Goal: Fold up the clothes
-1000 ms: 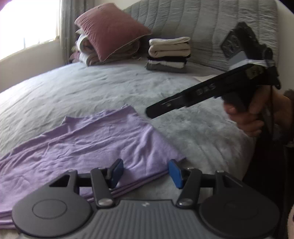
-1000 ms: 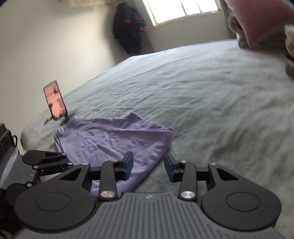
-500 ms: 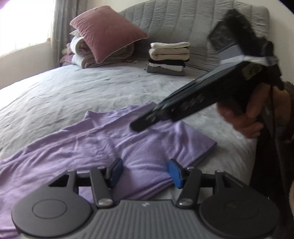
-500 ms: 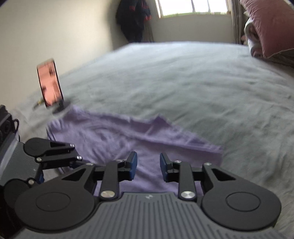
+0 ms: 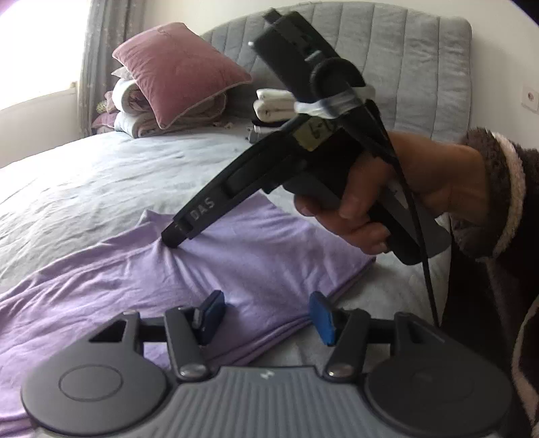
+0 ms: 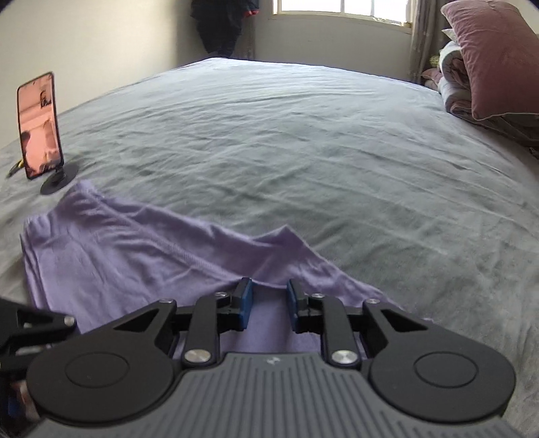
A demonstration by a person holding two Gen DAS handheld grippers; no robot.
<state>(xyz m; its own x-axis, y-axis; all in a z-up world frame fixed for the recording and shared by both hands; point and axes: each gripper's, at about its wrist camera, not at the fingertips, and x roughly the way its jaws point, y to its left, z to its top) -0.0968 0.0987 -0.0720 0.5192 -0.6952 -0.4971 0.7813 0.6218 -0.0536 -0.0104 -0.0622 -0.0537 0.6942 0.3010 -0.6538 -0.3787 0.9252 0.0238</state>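
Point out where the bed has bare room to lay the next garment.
Bare sheet spans the bed's middle, bordered by the purple garment, the phone on its stand and the pink pillow. Crowded: the headboard end, with the folded stack, and the near edge under the garment.

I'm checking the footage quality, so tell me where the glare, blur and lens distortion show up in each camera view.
Left wrist view: the window at upper left is blown out white, and the fisheye bows the headboard. Right wrist view: the window glares less, the phone screen is washed pink, the purple garment looks slightly soft, and the bed bulges.
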